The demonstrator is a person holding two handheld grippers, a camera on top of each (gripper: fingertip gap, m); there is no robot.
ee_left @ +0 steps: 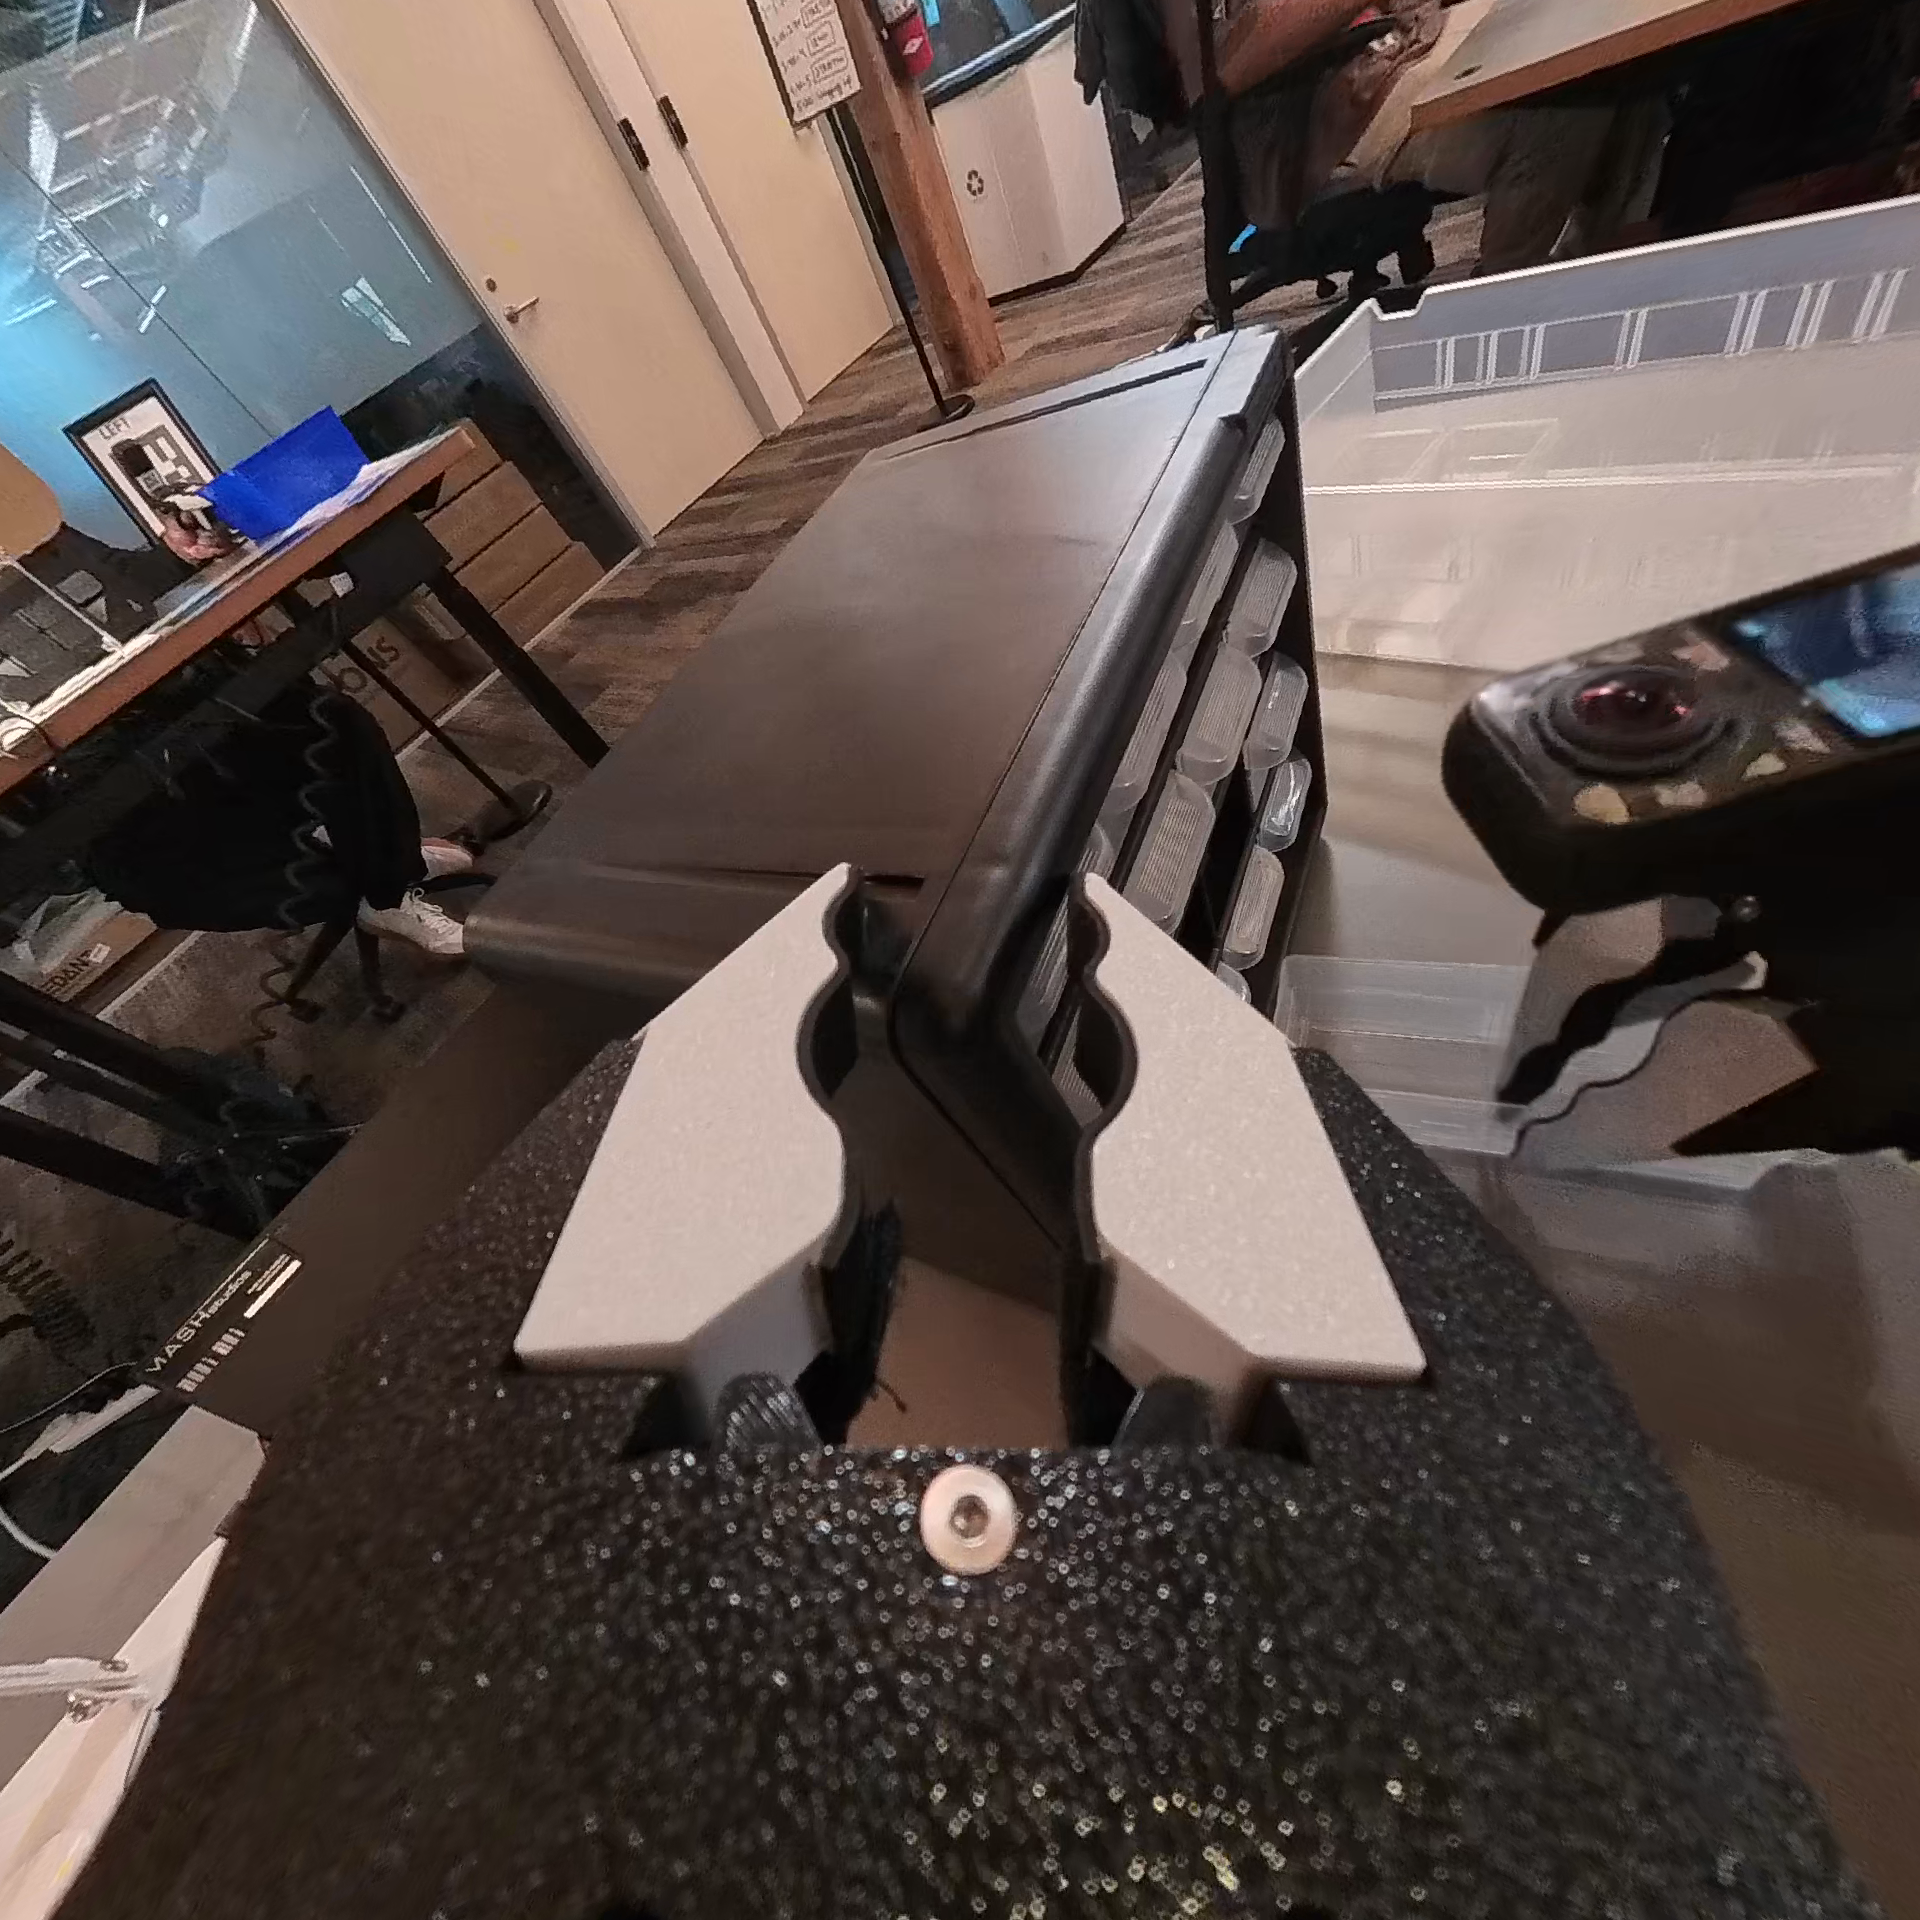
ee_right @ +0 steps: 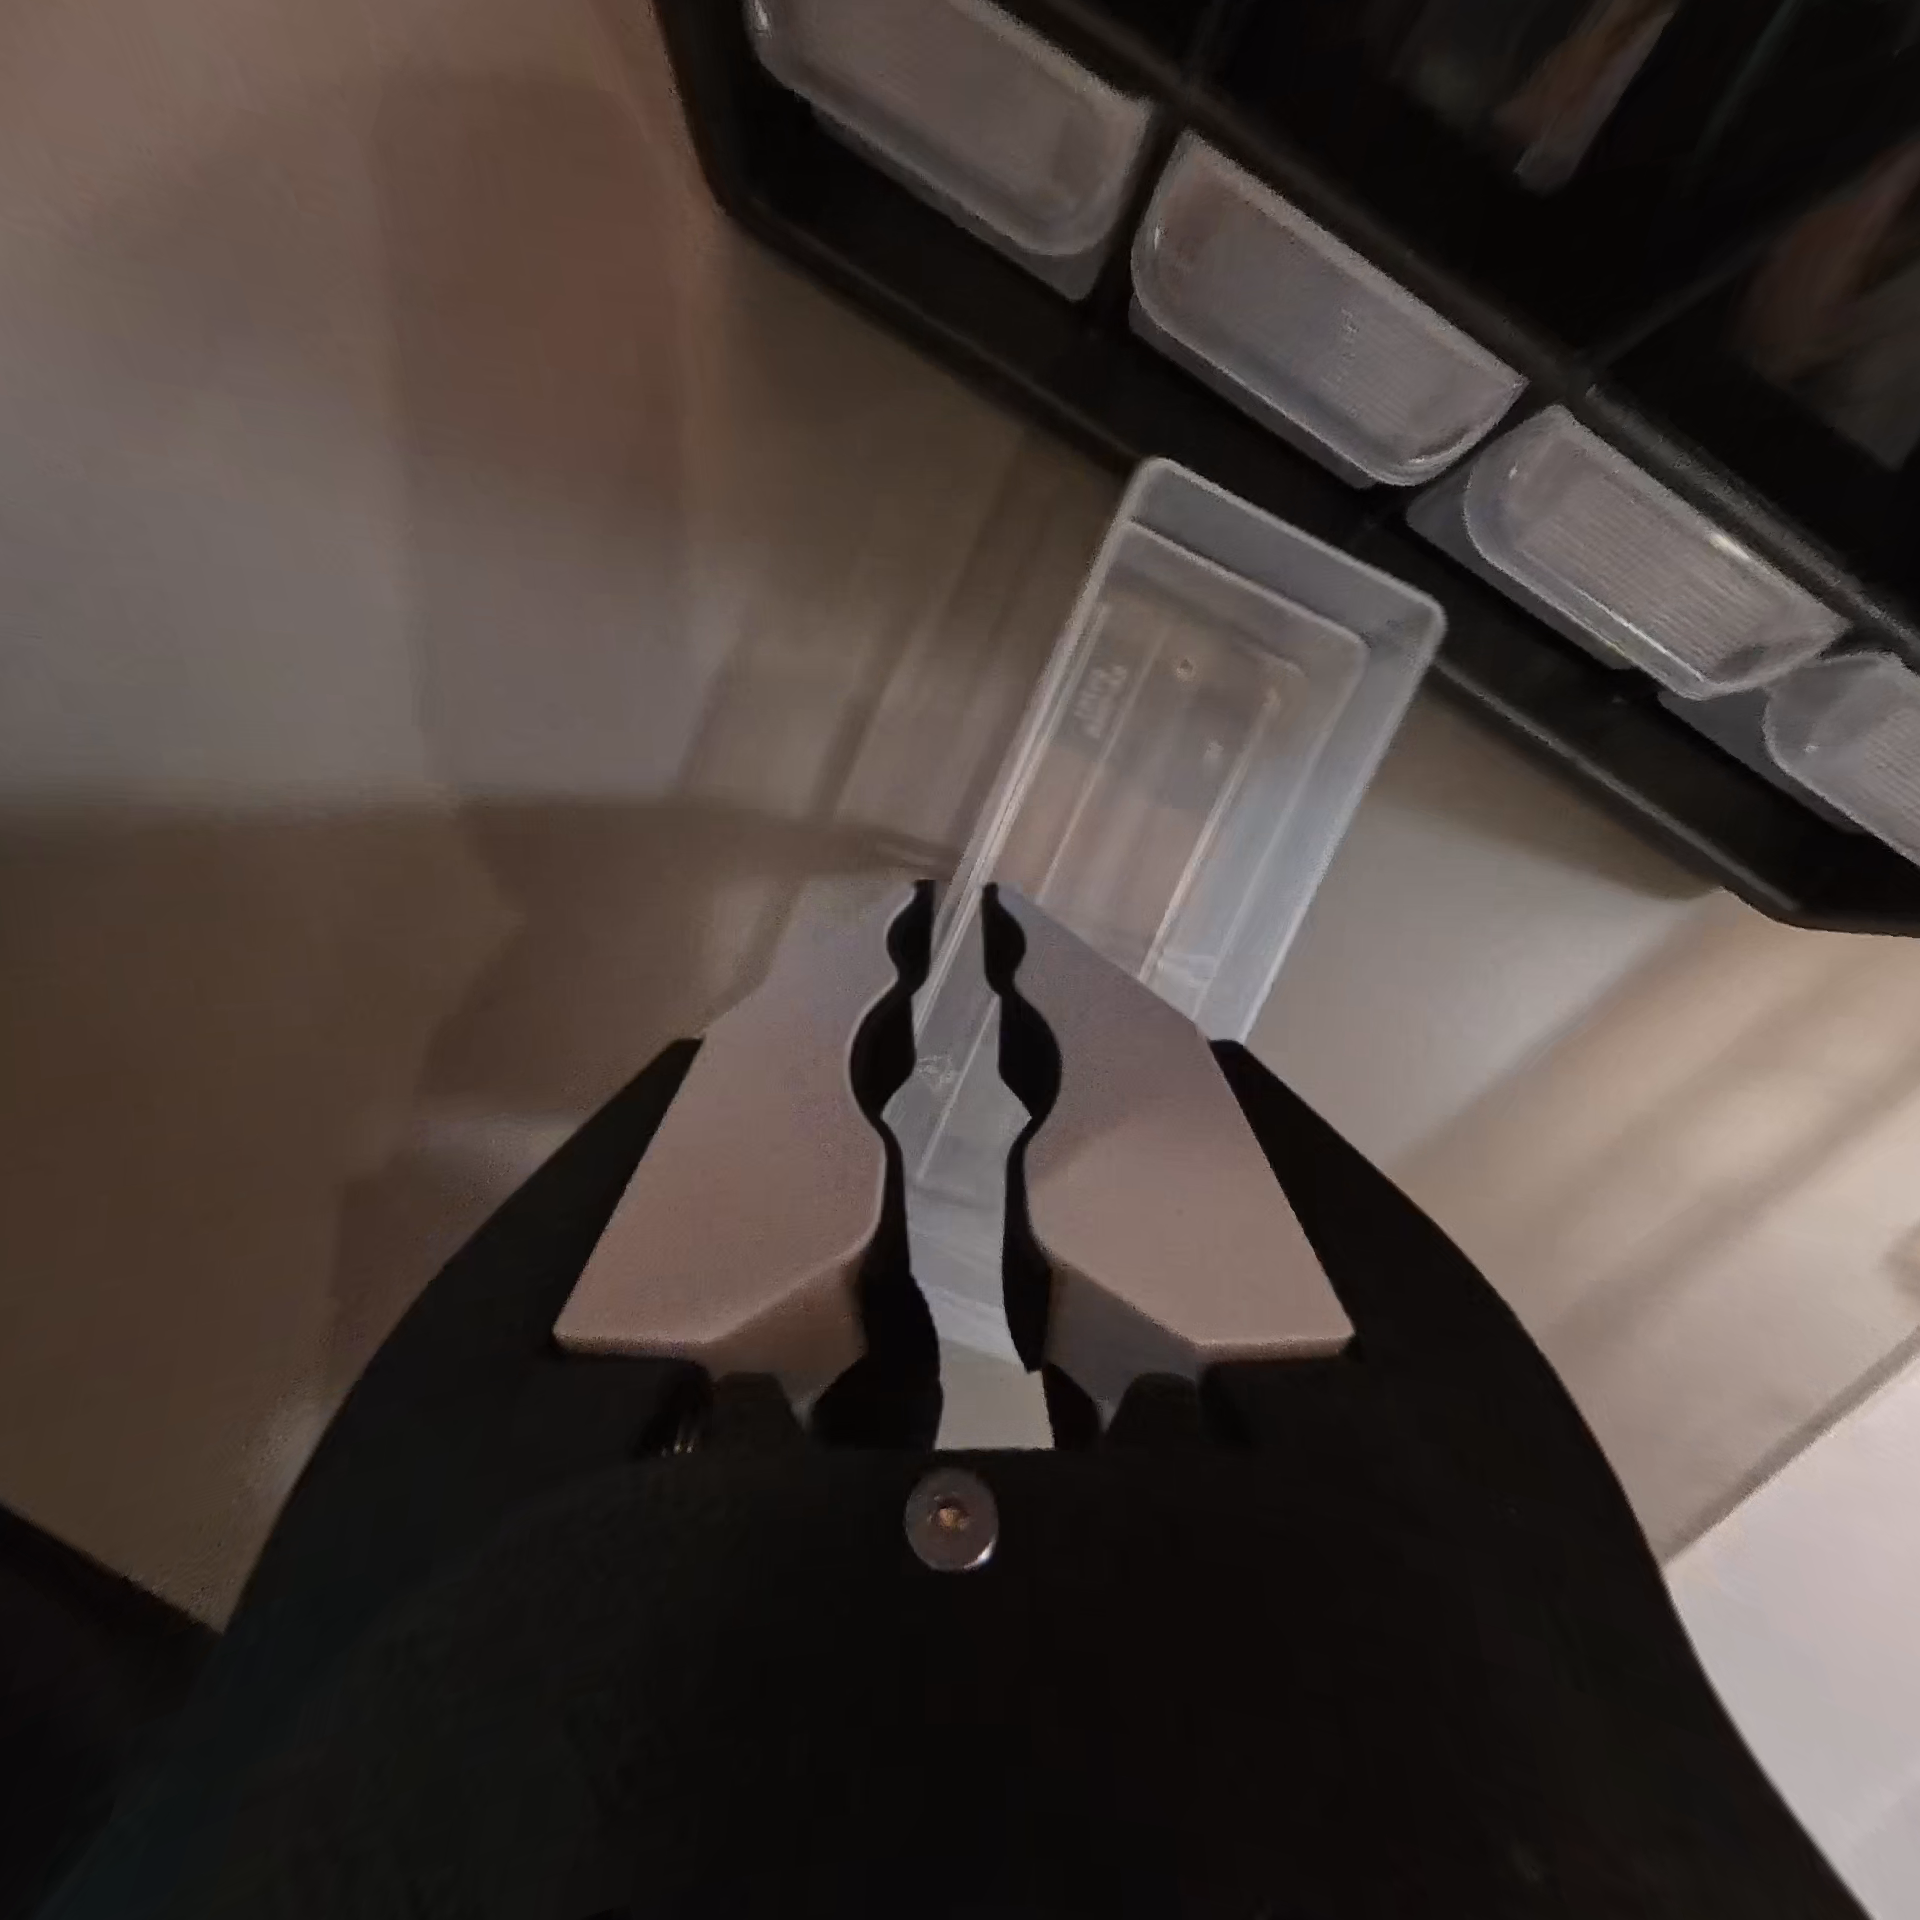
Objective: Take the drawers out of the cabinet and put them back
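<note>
Gripping the near wall of a clear plastic drawer (ee_right: 1195, 769), the right tool (ee_right: 958, 904) filled the bottom of the right wrist view, its grey fingers (ee_right: 1101, 1049) pinched on the thin wall. The drawer lay out of the cabinet on the pale worktop (ee_right: 312, 520), reaching from frame centre toward the upper right, its far end just beside the black cabinet (ee_right: 1039, 395). Along the top right of that view ran a row of seated clear drawers (ee_right: 1320, 312).

In the left wrist view, the left tool (ee_left: 971, 914) sat at lower centre, its two fingers (ee_left: 727, 1049) set on either side of the cabinet's (ee_left: 935, 644) top front edge near the corner; whether they pressed on it could not be told. At the right edge the right tool (ee_left: 1538, 1081) showed with its camera (ee_left: 1631, 717). Beyond, in the upper left, stood a wooden desk (ee_left: 312, 530) and doors (ee_left: 623, 208).
</note>
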